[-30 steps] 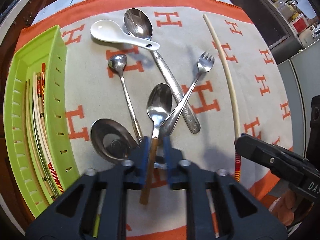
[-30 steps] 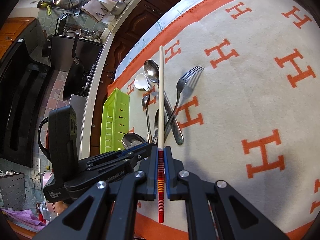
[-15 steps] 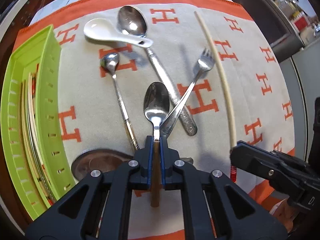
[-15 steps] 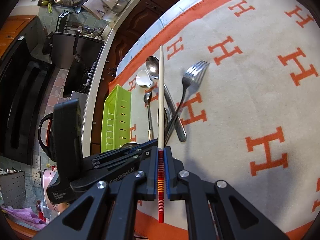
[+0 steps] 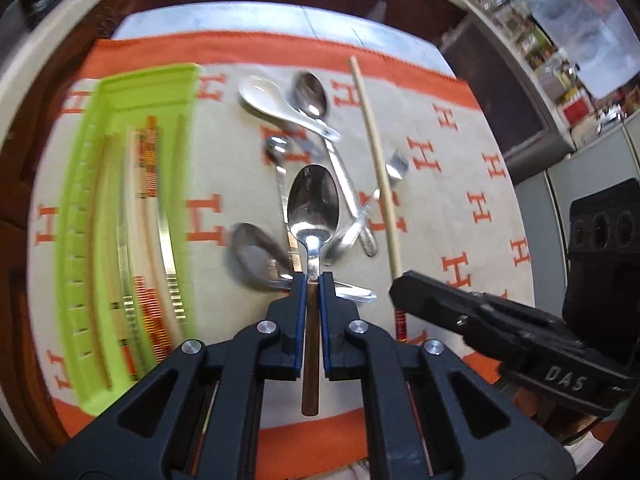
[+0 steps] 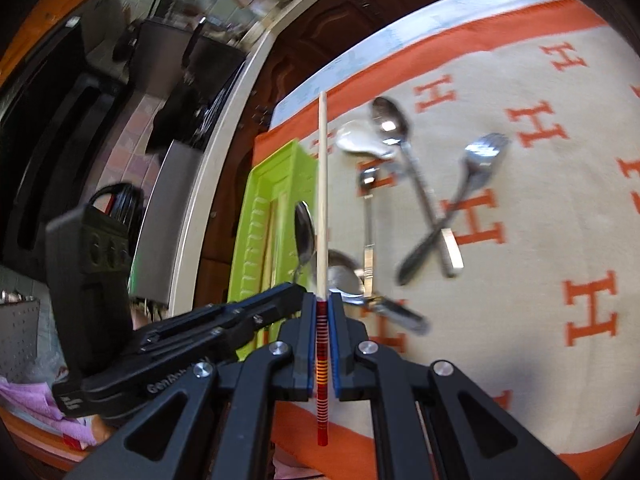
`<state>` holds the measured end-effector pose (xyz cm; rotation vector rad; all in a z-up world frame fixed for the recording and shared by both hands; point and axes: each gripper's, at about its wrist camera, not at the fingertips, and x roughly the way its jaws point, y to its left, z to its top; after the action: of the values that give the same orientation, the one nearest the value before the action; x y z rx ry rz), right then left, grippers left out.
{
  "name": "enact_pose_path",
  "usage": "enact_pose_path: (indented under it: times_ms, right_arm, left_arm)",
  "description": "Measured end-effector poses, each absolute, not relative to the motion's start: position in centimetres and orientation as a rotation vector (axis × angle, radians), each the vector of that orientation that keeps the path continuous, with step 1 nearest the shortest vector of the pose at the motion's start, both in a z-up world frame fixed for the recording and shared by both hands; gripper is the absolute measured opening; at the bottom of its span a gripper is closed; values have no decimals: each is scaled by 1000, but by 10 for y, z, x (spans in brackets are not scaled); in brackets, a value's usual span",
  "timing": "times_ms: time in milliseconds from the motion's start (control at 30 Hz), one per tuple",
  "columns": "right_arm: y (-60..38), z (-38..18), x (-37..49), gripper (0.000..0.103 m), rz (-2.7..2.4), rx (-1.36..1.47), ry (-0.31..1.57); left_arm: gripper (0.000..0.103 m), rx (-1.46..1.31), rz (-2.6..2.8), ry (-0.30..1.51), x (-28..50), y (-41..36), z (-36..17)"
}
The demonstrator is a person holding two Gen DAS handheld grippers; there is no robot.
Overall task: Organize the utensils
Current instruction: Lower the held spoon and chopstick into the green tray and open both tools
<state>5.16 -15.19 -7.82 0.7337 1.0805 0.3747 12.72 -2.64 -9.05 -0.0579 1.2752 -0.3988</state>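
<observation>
While the orange-bordered cloth (image 5: pixel 460 168) fills both views, the green tray (image 5: pixel 80 240) sits at nine o'clock in the left wrist view, blurred, with chopsticks lying inside it. Left gripper (image 5: pixel 313 280) is clamped on the wooden-handled spoon (image 5: pixel 314 204), bowl pointing to twelve o'clock, raised above the pile. Right gripper (image 6: pixel 322 300) is pinched tight on the chopstick (image 6: pixel 322 184), its striped red end between the pads, pale shaft running to twelve o'clock beside the tray. On the cloth, the fork (image 6: pixel 460 200) crosses a long steel spoon (image 6: pixel 416 184) at two o'clock of that gripper; white ceramic spoon (image 6: pixel 360 144) overlaps the steel bowl.
</observation>
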Motion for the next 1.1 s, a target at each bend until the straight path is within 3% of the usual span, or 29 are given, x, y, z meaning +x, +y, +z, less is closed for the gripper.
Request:
enact_pose_path:
  times_ms: [200, 433, 800, 1100]
  right_arm:
    - [-100, -69, 78, 5, 424, 663, 1128]
    - [-53, -74, 109, 5, 407, 632, 1183]
    - [-22, -102, 118, 8, 338, 541, 1282]
    - [-34, -88, 99, 8, 331, 499, 1228]
  left_arm:
    - [4, -94, -287, 1228, 130, 34, -73]
    - [4, -113, -167, 1232, 143, 94, -88]
    - [5, -81, -140, 1227, 145, 105, -106]
    - [5, -93, -158, 1248, 139, 100, -111]
